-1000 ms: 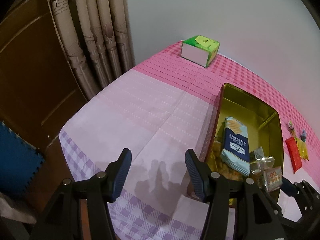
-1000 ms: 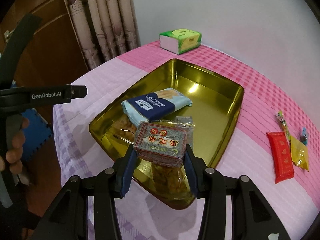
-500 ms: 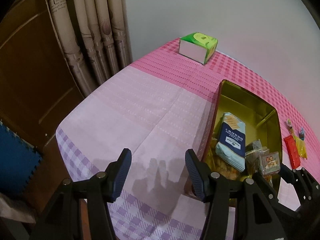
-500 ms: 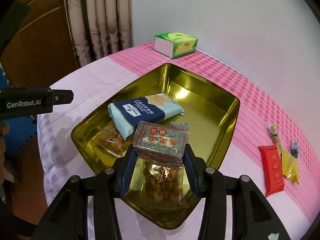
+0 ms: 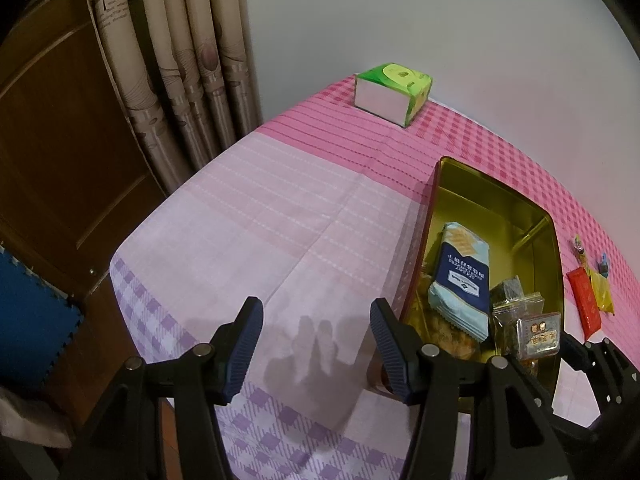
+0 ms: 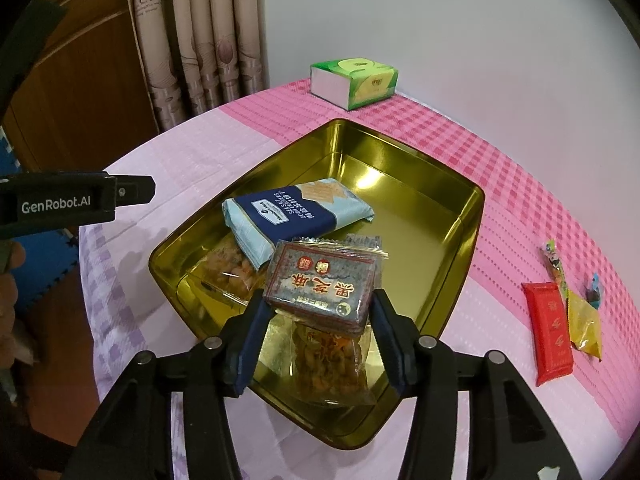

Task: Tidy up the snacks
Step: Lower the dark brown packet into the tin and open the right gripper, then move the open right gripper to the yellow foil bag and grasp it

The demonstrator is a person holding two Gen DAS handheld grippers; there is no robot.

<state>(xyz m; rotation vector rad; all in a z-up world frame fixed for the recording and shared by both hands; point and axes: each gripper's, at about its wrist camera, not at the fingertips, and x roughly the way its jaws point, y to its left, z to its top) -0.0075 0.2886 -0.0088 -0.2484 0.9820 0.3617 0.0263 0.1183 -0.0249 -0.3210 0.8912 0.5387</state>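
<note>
**Dark snack pack carried in over the gold tin**

Left wrist view: The left gripper (image 5: 316, 344) hung with its jaws spread wide and nothing between them, over bare pink tablecloth (image 5: 260, 216) just to the left of the gold tin (image 5: 436, 200). Compared with a second earlier the tin sat a little lower and further right in this view, so the left hand had drifted slightly away from it and played no part in the carrying. Inside the tin lay the blue cracker pack (image 5: 460, 276), and at the tin's near end the dark snack pack (image 5: 538, 334) showed, gripped by the right tool.

Right wrist view: The right gripper (image 6: 320, 320) was clamped on the dark snack pack (image 6: 324, 284), one finger on each short side, holding it above the tin's near half. Over the last second the tin (image 6: 476, 208) had slid further under the pack, which now hung over the clear bag of fried snacks (image 6: 328, 356) and beside the blue cracker pack (image 6: 296, 212). That suggested the release into the tin was near. The far half of the tin was bare. To the right of the tin, well apart from it, the red packet (image 6: 548, 332), yellow packet (image 6: 584, 324) and a thin candy stick (image 6: 556, 264) lay on the cloth, still to be collected. A green tissue box (image 6: 356, 82) stood beyond the tin.
</note>
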